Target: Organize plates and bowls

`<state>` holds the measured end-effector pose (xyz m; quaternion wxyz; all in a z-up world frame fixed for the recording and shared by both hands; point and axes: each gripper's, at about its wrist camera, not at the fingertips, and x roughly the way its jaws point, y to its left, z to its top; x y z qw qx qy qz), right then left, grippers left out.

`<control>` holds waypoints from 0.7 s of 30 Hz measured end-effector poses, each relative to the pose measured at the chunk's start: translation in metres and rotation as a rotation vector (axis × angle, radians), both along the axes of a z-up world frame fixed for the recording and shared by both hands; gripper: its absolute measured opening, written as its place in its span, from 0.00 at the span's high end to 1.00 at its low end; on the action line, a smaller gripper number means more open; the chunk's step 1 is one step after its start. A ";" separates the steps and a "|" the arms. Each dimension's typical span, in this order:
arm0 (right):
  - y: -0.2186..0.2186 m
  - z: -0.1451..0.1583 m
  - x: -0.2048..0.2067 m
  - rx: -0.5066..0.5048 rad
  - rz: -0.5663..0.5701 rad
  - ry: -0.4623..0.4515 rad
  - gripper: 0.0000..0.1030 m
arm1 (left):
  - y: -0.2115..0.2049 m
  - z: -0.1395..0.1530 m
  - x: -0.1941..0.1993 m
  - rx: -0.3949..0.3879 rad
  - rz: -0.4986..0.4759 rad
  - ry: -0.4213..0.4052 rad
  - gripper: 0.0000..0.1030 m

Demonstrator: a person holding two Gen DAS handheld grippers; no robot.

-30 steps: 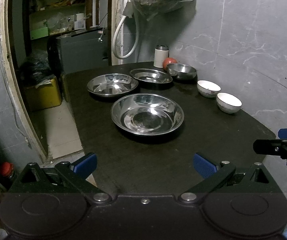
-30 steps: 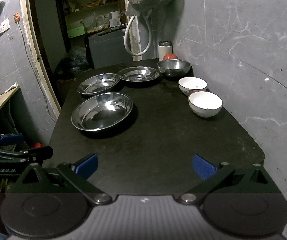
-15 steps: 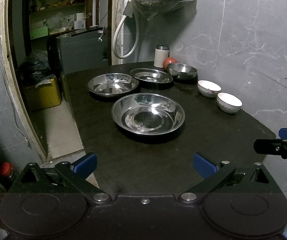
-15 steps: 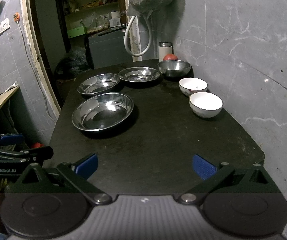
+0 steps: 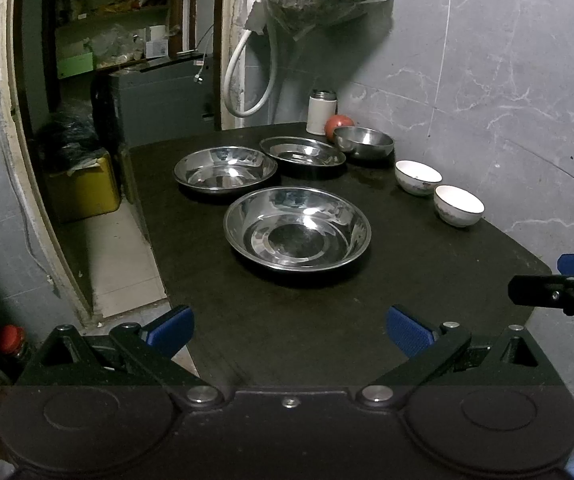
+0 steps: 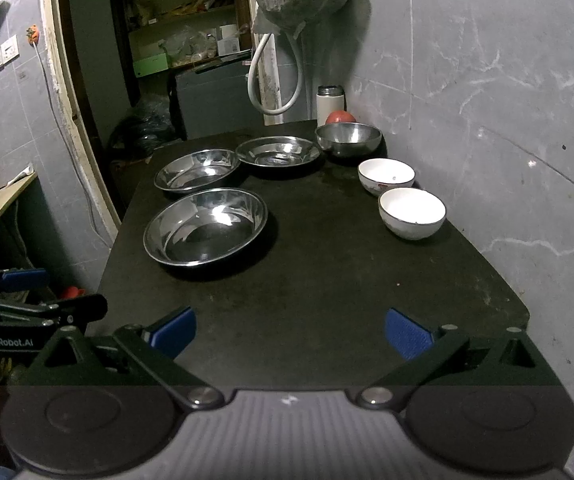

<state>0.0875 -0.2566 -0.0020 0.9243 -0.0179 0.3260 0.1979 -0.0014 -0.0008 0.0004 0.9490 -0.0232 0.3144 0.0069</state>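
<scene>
nearest large round steel plate (image 5: pixel 297 229) on black table (image 5: pixel 327 320), centre | second steel plate (image 5: pixel 225 168) at its 11 o'clock | third steel plate (image 5: pixel 302 152) at 12 | steel bowl (image 5: pixel 363 142) at 1 | two white ceramic bowls (image 5: pixel 458 205) (image 5: pixel 417 176) at 2–3, side by side along the wall

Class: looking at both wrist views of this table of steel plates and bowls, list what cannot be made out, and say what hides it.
- Red round object: right wrist view, mostly hidden behind the steel bowl.
- White bowls' outer pattern: both views, too small and dim.
- Shelf contents: too small and cluttered.
- Right hand-held gripper: left wrist view, cut off by the frame's edge.
- Table's near edge: hidden behind each camera's own hand-held gripper.
</scene>
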 end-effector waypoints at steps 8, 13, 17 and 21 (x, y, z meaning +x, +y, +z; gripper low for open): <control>-0.001 0.003 -0.001 -0.002 -0.001 -0.002 0.00 | 0.000 0.000 0.000 -0.003 -0.002 0.002 0.01; -0.001 0.002 0.000 -0.002 -0.002 -0.003 0.00 | -0.002 0.002 -0.002 -0.004 -0.004 0.002 0.01; -0.001 0.001 0.001 -0.003 -0.002 -0.003 0.00 | -0.001 0.002 -0.002 -0.004 -0.004 0.002 0.01; -0.001 0.001 0.000 -0.004 -0.002 -0.004 0.00 | -0.001 0.002 -0.002 -0.005 -0.005 0.002 0.01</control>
